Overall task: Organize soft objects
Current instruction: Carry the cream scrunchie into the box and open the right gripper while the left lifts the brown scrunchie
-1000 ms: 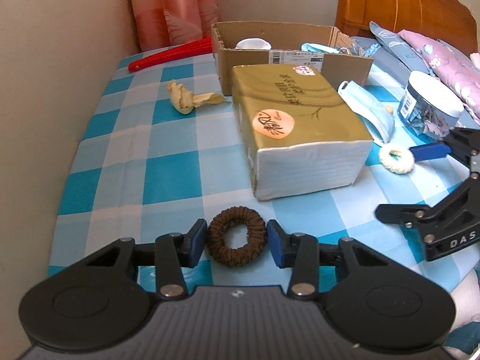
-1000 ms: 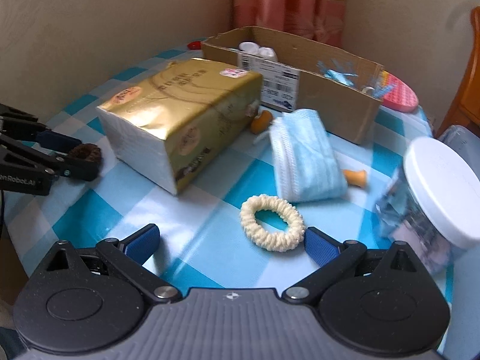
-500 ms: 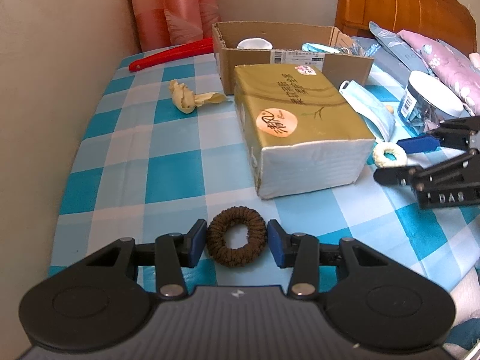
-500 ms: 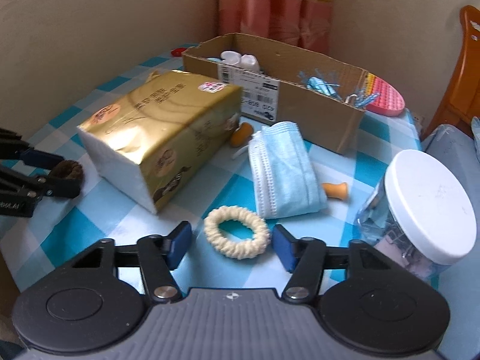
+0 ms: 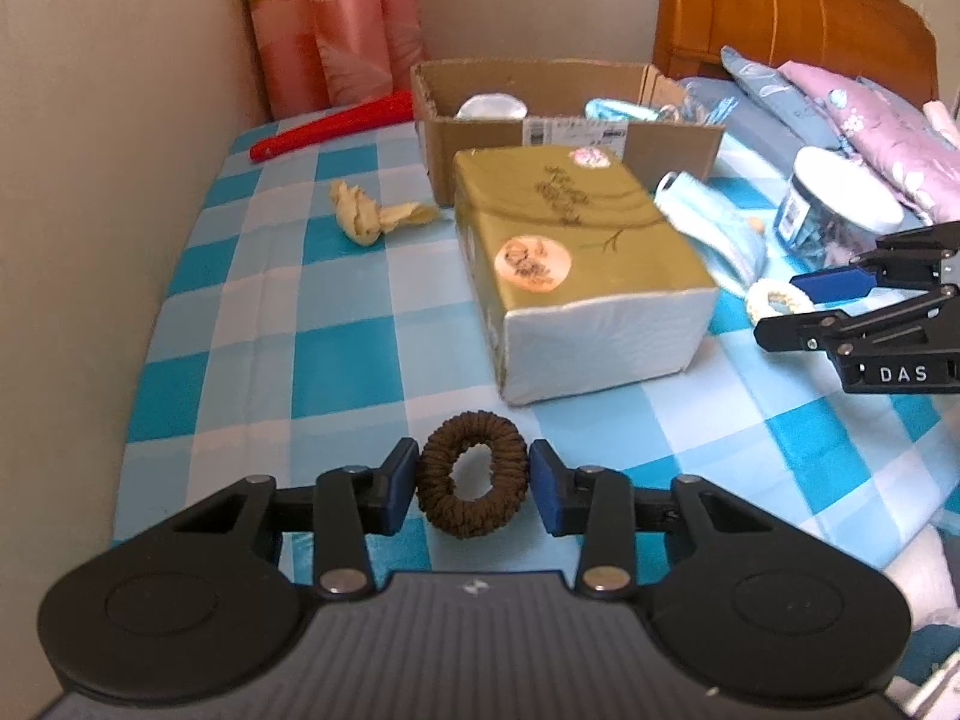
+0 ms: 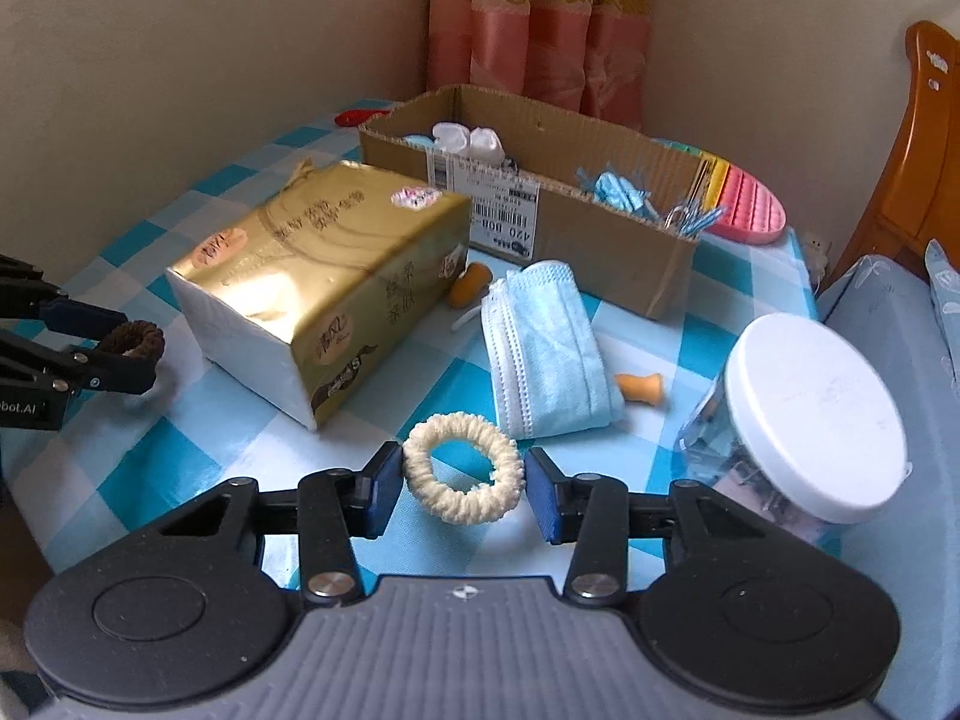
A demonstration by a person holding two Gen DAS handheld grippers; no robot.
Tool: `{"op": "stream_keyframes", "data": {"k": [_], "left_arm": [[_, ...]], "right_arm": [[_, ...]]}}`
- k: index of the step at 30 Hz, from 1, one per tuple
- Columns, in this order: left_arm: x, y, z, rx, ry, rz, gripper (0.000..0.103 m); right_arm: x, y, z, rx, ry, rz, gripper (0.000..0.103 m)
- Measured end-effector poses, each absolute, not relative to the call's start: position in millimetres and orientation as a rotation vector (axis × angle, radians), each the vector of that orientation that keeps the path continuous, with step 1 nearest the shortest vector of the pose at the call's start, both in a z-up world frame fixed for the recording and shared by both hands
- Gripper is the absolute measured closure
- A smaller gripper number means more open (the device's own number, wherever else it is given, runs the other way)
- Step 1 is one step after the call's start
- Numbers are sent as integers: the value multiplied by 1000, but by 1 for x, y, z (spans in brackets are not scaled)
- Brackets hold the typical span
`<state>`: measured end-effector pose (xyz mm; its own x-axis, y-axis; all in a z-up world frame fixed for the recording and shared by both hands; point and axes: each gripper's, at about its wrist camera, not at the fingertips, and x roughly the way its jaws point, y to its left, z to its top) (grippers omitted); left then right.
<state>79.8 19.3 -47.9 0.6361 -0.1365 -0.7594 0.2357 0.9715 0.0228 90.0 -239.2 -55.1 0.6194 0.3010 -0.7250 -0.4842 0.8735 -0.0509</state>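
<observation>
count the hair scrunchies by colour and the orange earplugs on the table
Brown knitted hair scrunchie: 1
Cream knitted hair scrunchie: 1
Small orange foam earplugs: 2
Total: 4

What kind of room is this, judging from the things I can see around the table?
Probably a bedroom at home: a wooden headboard with floral pillows stands beside the checked table, and pink curtains hang in the corner.

- two hair scrunchies: one brown (image 5: 472,493), one cream (image 6: 461,475);
- two orange earplugs (image 6: 641,387);
- one gold tissue pack (image 6: 318,294);
- one cardboard box (image 6: 540,204);
- one white-lidded jar (image 6: 810,420)
</observation>
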Motion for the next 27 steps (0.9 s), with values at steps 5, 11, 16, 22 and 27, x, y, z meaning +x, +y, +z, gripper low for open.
{"op": "stream_keyframes", "data": {"k": [5, 11, 16, 22, 27], "left_arm": [[76, 20, -33, 105, 827, -238, 64], [75, 22, -24, 90, 809, -256, 64], [75, 24, -21, 75, 802, -248, 64], [77, 28, -20, 57, 796, -234, 64], [81, 35, -19, 38, 798, -209, 64]], "right_arm": [[87, -247, -33, -252, 748, 474, 54], [106, -247, 0, -276, 662, 484, 54], [149, -238, 22, -257, 603, 476, 54], [200, -216, 35, -282, 577, 470, 54], [232, -203, 30, -282, 598, 458, 48]]}}
